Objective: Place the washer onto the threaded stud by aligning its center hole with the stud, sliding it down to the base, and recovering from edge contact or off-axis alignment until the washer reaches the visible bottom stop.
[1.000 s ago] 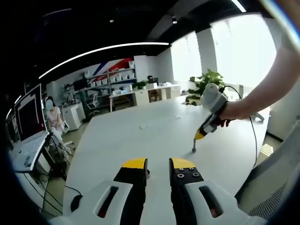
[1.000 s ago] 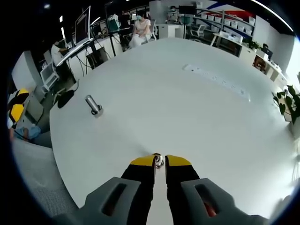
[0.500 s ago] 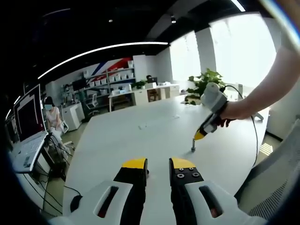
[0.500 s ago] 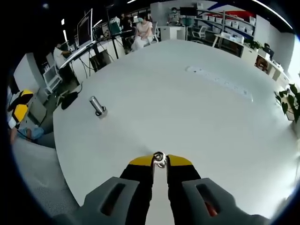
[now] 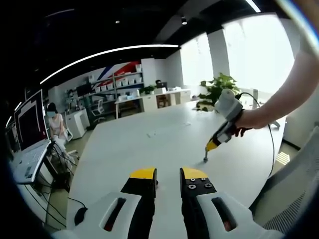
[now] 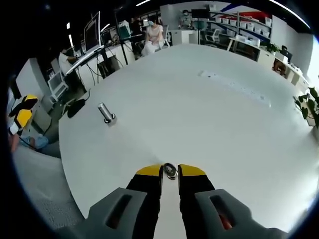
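A small silver washer (image 6: pixel 170 171) sits edge-on between the yellow tips of my right gripper (image 6: pixel 170 172), which is shut on it above the white table (image 6: pixel 199 124). The threaded stud (image 6: pixel 106 113) stands upright on its base to the far left, near the table's edge and well apart from the washer. In the left gripper view the stud (image 5: pixel 206 157) shows as a thin grey post, and the right gripper (image 5: pixel 212 145), held by a hand, hangs close above and behind it. My left gripper (image 5: pixel 168 174) is open over the table with nothing between its jaws.
A white power strip (image 6: pixel 234 87) lies on the far part of the table. A dark mouse (image 6: pixel 75 107) and monitors (image 6: pixel 92 35) are past the left edge. A seated person (image 6: pixel 153 36) is at the far end. A grey chair (image 5: pixel 294 189) stands to the right.
The right gripper view has shifted a little, so the stud sits slightly further right in it. The washer stays between the right tips. The left gripper has not moved.
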The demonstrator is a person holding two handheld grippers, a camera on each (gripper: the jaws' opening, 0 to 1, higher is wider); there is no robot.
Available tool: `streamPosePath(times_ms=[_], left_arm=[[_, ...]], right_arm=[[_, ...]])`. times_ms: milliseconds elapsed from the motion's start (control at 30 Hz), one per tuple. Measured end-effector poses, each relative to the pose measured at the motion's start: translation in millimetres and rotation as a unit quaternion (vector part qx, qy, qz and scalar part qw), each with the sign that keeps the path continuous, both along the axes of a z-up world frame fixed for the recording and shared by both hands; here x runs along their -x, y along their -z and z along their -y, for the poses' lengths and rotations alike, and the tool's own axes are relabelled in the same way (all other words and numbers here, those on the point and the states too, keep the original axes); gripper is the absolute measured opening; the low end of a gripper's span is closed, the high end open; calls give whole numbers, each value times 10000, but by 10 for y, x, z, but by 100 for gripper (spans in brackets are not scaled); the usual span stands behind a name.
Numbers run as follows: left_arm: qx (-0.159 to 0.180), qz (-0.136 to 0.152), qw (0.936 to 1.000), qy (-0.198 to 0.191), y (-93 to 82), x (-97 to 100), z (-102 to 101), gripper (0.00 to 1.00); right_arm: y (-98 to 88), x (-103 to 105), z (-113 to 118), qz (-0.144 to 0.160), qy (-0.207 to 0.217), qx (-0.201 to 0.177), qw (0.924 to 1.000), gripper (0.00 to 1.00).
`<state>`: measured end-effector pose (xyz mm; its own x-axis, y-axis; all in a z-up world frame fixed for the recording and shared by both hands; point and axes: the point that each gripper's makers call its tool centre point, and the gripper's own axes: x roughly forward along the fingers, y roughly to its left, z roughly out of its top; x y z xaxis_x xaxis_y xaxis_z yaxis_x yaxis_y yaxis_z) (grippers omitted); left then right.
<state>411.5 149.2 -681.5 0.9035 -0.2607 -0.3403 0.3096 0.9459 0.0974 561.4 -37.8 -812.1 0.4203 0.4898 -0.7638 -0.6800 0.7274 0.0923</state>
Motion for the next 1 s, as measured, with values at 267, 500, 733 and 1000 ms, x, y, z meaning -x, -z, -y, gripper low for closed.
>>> streamPosePath(times_ms=[267, 500, 733, 1000], left_arm=[[6, -25, 10000, 17, 14, 2, 4, 16], [18, -19, 10000, 28, 11, 2, 9, 16], [17, -21, 10000, 35, 9, 7, 13, 16], [7, -39, 10000, 48, 22, 5, 17, 16]], right_arm=[[-36, -43, 59, -197, 384, -421, 9982, 14], [-8, -53, 75, -346, 505, -611, 9963, 13], [27, -58, 53, -505, 611, -848, 9932, 13], [20, -50, 21, -568, 638, -1047, 9908, 12]])
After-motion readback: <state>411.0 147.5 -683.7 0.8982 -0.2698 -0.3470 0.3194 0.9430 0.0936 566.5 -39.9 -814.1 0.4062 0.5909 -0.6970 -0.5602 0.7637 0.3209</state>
